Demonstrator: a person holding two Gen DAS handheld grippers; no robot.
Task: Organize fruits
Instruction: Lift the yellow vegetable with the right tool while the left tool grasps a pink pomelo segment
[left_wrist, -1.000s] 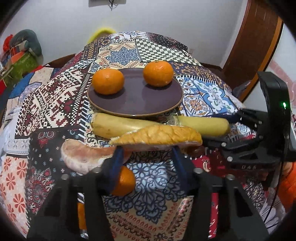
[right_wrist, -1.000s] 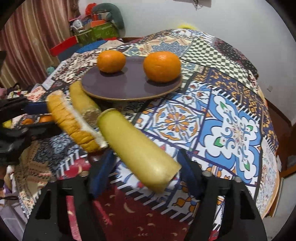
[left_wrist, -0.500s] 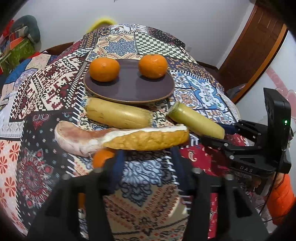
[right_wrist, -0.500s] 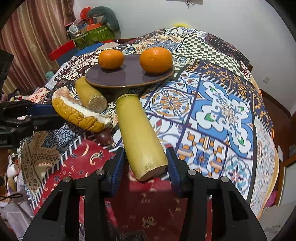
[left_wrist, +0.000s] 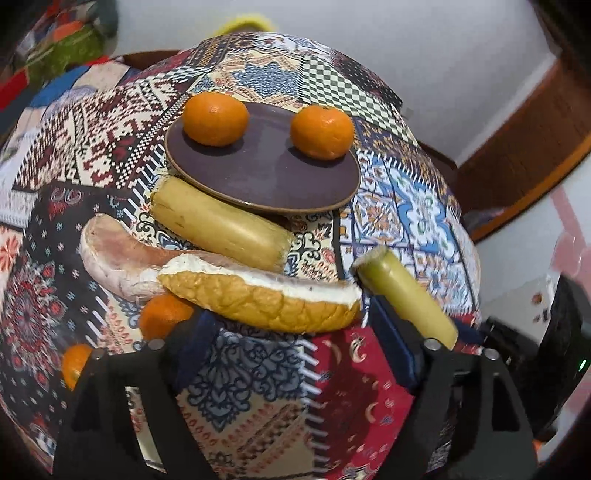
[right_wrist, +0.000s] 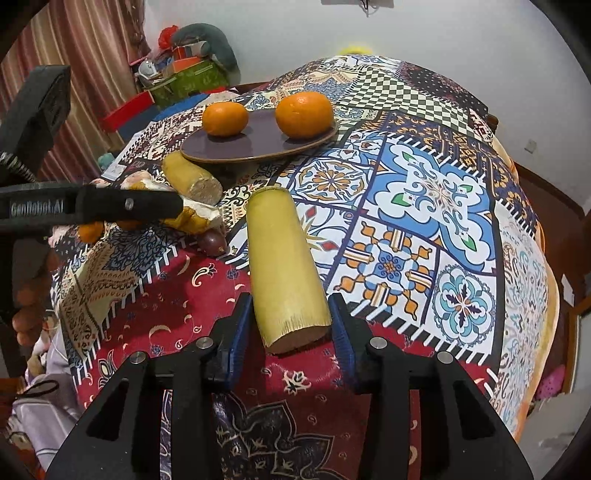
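**Both grippers at the fruit, table cluttered**

Left wrist view: left gripper jaws apart, wide, around the yellow-rinded pomelo wedge without clear contact; small orange tangerines show only here.

Right wrist view: right gripper jaws apart, flanking the yellow-green sugarcane stick lying on the patchwork-cloth table; brown round plate beyond.

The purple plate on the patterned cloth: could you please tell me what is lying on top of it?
Two oranges, one at the left and one at the right, sit apart on the purple plate. The plate surface under them is hidden; the rest is bare.
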